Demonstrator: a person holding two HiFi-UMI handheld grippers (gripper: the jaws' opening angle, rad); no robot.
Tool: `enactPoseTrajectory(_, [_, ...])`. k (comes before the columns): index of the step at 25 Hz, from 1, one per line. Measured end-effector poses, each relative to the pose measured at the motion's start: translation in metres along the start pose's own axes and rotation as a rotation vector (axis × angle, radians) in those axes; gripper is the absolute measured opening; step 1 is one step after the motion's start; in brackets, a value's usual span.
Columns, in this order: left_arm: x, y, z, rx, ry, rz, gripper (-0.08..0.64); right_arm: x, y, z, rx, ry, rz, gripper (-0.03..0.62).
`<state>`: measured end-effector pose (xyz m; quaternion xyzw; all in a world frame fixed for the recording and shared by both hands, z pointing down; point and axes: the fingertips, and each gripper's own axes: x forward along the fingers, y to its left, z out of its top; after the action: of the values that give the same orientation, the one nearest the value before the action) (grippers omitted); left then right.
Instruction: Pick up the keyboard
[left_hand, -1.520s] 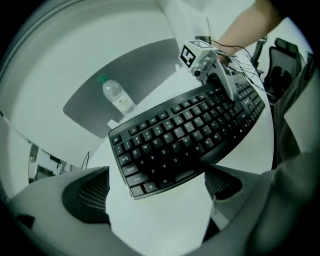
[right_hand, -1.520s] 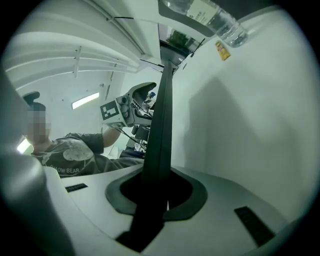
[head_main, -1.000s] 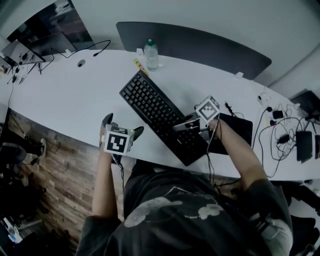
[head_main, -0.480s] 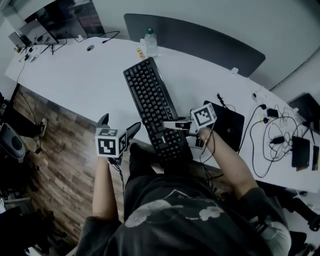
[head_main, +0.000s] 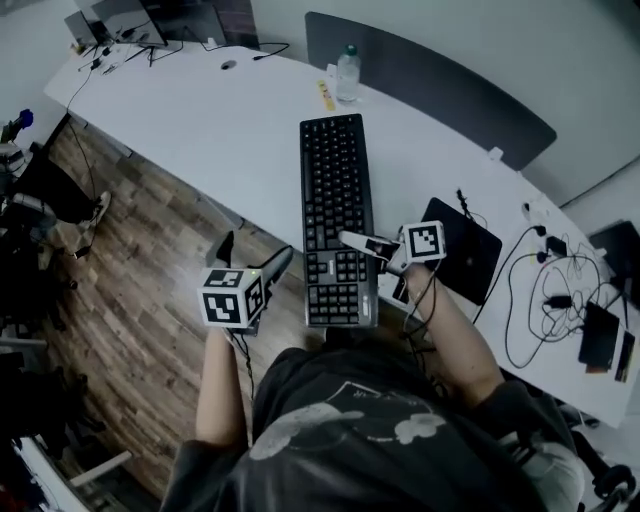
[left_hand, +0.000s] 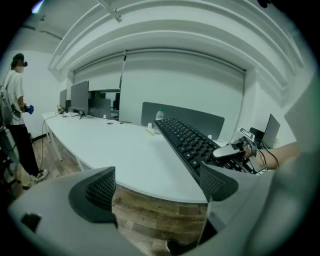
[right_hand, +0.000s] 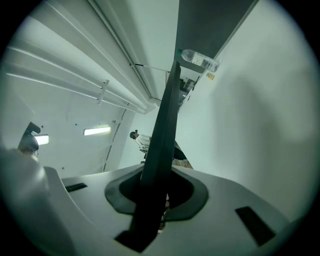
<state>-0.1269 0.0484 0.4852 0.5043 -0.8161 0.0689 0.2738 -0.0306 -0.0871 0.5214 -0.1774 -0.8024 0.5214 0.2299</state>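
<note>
The black keyboard (head_main: 335, 200) lies lengthwise across the white table (head_main: 220, 130), and its near end juts past the front edge. My right gripper (head_main: 358, 243) is shut on its right side near that end. In the right gripper view the keyboard (right_hand: 162, 130) runs edge-on between the jaws of the right gripper (right_hand: 156, 195). My left gripper (head_main: 253, 255) hangs over the wooden floor, left of the keyboard's near end. Its jaws are wide apart and closing, with nothing between them. The left gripper view shows the left gripper (left_hand: 157, 182), the keyboard (left_hand: 192, 142) and the right gripper (left_hand: 225, 151).
A water bottle (head_main: 347, 72) stands beyond the keyboard's far end, before a grey divider panel (head_main: 430, 80). A black pad (head_main: 460, 250) and tangled cables (head_main: 545, 290) lie at the right. Monitors (left_hand: 80, 97) stand at the table's far left, and a person (left_hand: 15, 110) stands beside it.
The right gripper has swung the keyboard from a diagonal to lengthwise, bringing its near end out over the table's edge. The left gripper has rolled and stayed off the table, beside that end.
</note>
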Motion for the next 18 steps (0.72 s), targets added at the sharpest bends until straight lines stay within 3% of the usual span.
enactPoseTrajectory(3, [-0.013,0.001,-0.01,-0.012,-0.012,0.046,0.459,-0.001,0.0,-0.001,-0.021,-0.016,-0.005,0.077])
enactPoseTrajectory(9, [-0.066,0.01,-0.027,-0.023,-0.049,0.135,0.375,0.007,0.033,-0.017,-0.113,-0.029,0.064,0.077])
enactPoseTrajectory(11, [-0.094,0.016,-0.037,-0.047,-0.072,0.175,0.334,0.01,0.047,-0.036,-0.094,-0.03,0.074,0.077])
enactPoseTrajectory(14, [-0.13,0.025,-0.051,-0.076,-0.104,0.259,0.203,0.013,0.06,-0.057,-0.075,-0.032,0.088,0.077])
enactPoseTrajectory(18, [-0.166,0.027,-0.074,-0.09,-0.113,0.323,0.172,0.009,0.072,-0.085,-0.07,-0.027,0.109,0.078])
